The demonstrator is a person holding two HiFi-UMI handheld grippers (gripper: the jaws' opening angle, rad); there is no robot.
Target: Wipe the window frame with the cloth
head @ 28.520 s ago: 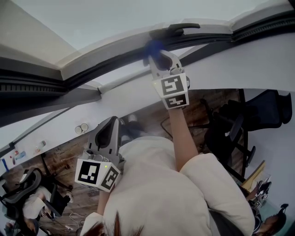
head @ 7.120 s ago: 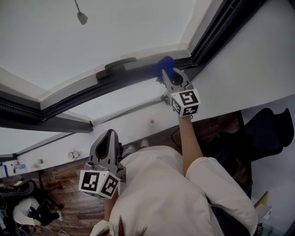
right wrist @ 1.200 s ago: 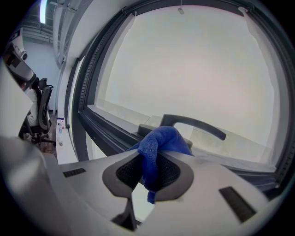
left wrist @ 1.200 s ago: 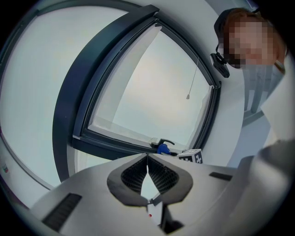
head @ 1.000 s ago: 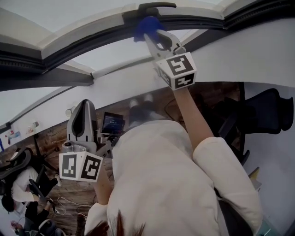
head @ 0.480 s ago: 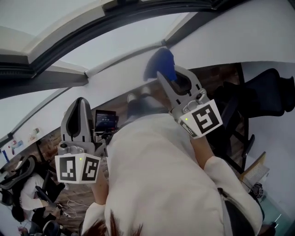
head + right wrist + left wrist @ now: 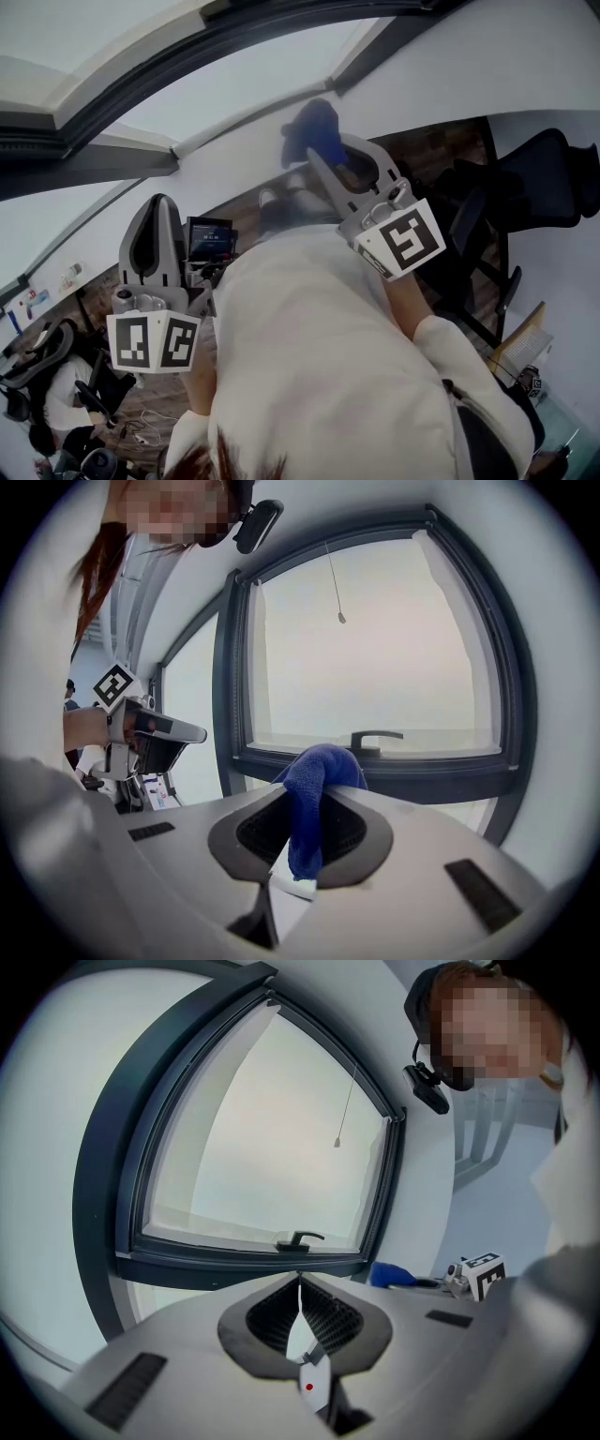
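The right gripper (image 7: 312, 803) had its jaws closed on a blue cloth (image 7: 321, 761). Its own view showed the cloth pinched between them, bunched above the tips and hanging down into the gap. The left gripper (image 7: 299, 1283) held nothing, and its view showed the jaws meeting with only a thin slit between them.

The head view looked steeply down over the person's pale sleeve (image 7: 441, 375). There the right gripper reached toward 11 o'clock with the cloth at its tip, about 12 o'clock from the picture's middle. The left gripper stood at about 8 o'clock, pointing to 12. Only a dark curved strip of the window frame (image 7: 244, 1265) crossed the top of that view.

The two gripper views faced the window squarely and showed more: the dark frame around the pane, a black handle (image 7: 375, 738) on the lower rail, and a thin pull cord (image 7: 335, 583) hanging in front of the glass. From the left gripper view, the cloth sat at 3 o'clock from the handle, in front of the pale wall (image 7: 469, 1194) beside the frame. It seemed clear of the frame, though the wide lens made that hard to judge. In the right gripper view, the left gripper showed at 9 o'clock, held apart from the window.
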